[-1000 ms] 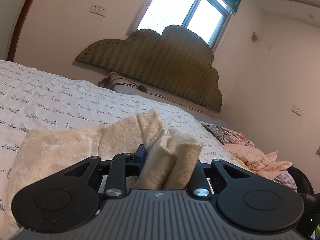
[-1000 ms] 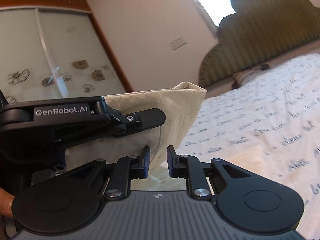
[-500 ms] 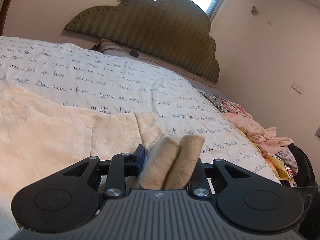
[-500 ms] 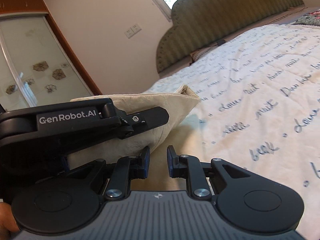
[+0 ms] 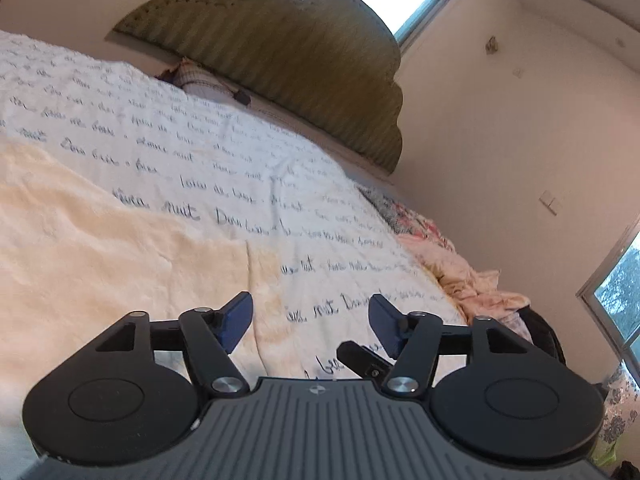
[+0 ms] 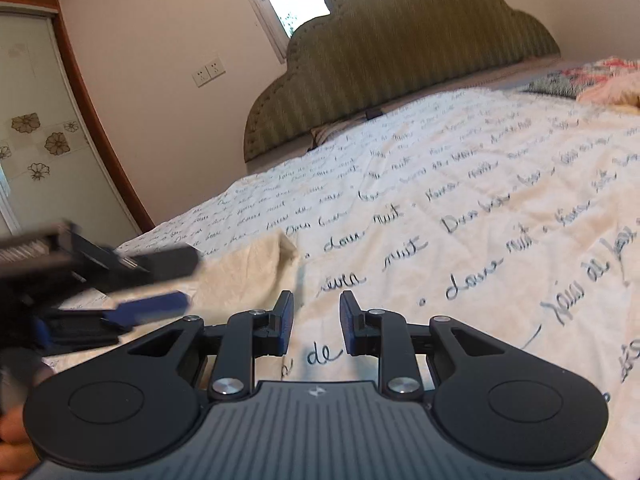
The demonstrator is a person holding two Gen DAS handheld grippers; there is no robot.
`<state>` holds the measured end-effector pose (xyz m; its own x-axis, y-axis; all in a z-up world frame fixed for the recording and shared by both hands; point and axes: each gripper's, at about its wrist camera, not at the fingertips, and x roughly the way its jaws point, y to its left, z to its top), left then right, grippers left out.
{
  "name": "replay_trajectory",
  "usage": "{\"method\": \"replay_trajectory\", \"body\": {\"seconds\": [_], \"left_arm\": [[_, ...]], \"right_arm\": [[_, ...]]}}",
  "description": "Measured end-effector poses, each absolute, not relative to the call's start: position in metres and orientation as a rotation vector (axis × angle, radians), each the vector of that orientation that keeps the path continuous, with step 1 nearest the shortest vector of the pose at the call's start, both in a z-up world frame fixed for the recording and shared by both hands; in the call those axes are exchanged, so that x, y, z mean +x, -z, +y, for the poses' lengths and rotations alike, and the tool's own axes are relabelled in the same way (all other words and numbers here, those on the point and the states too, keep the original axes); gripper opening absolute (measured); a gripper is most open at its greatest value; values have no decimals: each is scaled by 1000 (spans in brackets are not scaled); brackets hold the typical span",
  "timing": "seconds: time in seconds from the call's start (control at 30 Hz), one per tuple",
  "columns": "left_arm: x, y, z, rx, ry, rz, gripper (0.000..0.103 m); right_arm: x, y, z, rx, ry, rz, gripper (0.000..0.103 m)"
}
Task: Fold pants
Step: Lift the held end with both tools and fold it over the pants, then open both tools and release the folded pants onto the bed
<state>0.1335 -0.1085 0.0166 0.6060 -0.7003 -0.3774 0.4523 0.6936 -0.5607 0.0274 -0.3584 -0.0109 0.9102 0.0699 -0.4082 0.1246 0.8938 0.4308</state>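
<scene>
- Half a second on, the cream pants (image 5: pixel 100 248) have left the left gripper (image 5: pixel 310 318), whose fingers had been clamped on a bunched fold; the cloth now lies flat on the bed.
- The left gripper stands wide open and holds nothing, hovering low over the garment's right-hand edge.
- The right gripper (image 6: pixel 316 322) sits just beside it over bare bedspread (image 6: pixel 460 208), its fingers a narrow gap apart and empty.
- One fold appears laid down; whether further folds or smoothing remain cannot be judged, since most of the pants lie out of view.
- The pants' corner (image 6: pixel 280 246) lifts slightly and may want pressing.
- Open bedspread runs on toward the green headboard (image 5: pixel 288 64), leaving ample room; a heap of other clothes (image 5: pixel 460 268) lines the far bed edge, well apart.
</scene>
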Motion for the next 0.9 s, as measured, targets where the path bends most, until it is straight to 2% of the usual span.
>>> {"method": "replay_trajectory", "body": {"seconds": [0.17,0.23,0.3,0.33,0.53,0.7,0.9], "left_arm": [[128,-37,-43,-523,591,567,70],[124,-38,-13,-551,540,571,70],[117,-37,18,-570,496,584,70],[113,-35,31,-573,487,594,70],[69,-35,77,-367,472,604,71],[28,-21,62,5,492,545,72],[2,3,32,222,582,545,76]], "right_arm": [[25,-2,-342,415,-39,399,25],[34,0,-329,371,-101,435,34],[42,9,-315,283,-125,504,67],[46,16,-309,233,-108,539,69],[34,4,-292,244,-123,463,69],[39,-7,-256,148,-225,461,69],[41,1,-238,139,-263,511,69]]}}
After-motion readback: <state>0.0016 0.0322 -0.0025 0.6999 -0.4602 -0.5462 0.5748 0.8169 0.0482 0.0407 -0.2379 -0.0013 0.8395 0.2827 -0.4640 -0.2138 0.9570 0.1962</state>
